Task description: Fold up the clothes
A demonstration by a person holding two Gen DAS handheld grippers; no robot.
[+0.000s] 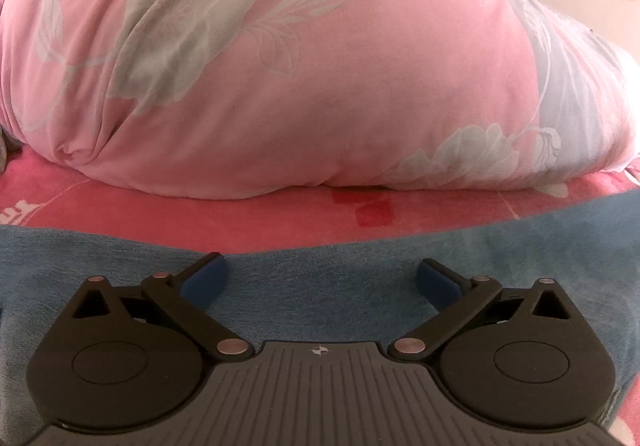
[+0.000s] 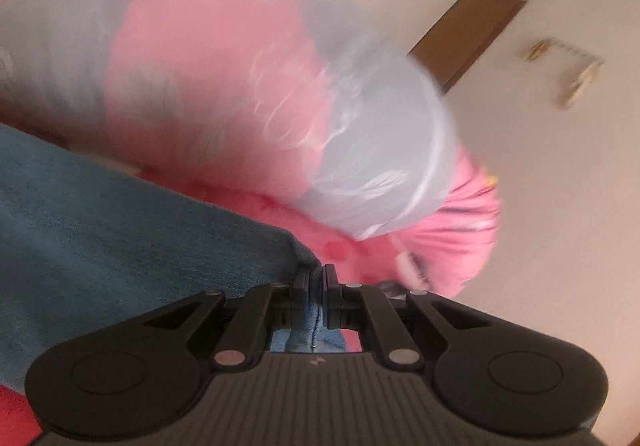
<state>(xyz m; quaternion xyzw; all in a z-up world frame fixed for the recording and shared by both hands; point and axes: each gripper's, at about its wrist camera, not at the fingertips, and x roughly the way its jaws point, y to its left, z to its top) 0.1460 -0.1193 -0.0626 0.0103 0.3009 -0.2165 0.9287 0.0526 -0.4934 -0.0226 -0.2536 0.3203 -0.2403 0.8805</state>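
Observation:
A blue denim garment point(image 1: 320, 278) lies flat on the pink bedsheet point(image 1: 280, 218). My left gripper point(image 1: 322, 278) hovers just over it, jaws wide open, blue pads point(image 1: 204, 280) apart with only denim beneath. In the right wrist view the same denim garment point(image 2: 120, 226) stretches away to the left, and my right gripper point(image 2: 318, 278) is shut on its corner edge, a strip of cloth showing between the closed fingers. That view is tilted and blurred by motion.
A big pink quilt point(image 1: 300, 66) with grey flower print is heaped just beyond the denim, also filling the right wrist view as a pink quilt point(image 2: 240, 86). A cream wall point(image 2: 540, 166), brown door point(image 2: 464, 38) and wall hanger point(image 2: 568, 70) lie behind.

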